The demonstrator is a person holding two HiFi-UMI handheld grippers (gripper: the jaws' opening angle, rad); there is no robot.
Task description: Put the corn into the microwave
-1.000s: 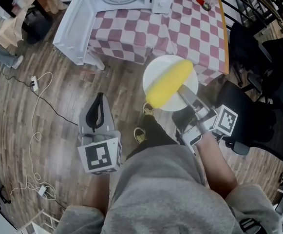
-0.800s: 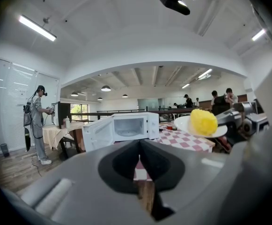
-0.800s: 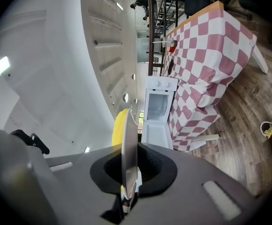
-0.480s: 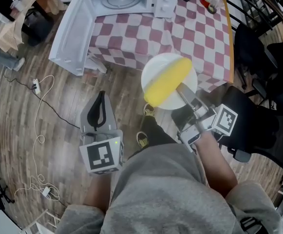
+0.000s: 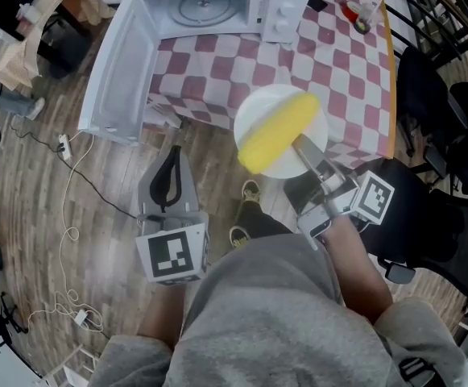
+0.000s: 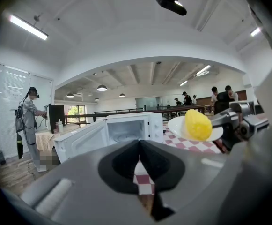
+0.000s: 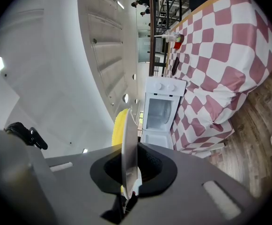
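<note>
A yellow corn cob lies on a round white plate. My right gripper is shut on the plate's near rim and holds it level over the table's front edge. In the right gripper view the plate shows edge-on between the jaws, with the corn behind it. The white microwave stands on the checked tablecloth, its door swung wide open to the left. My left gripper is shut and empty, low at the left, pointing at the microwave.
A black chair stands to the right of the table. Cables trail across the wooden floor at the left. A small red item sits at the table's far right. A person stands far off to the left.
Both grippers and the plate with the corn have moved toward the table. The microwave and table now sit nearer in the head view. The grip on the plate is unchanged.
</note>
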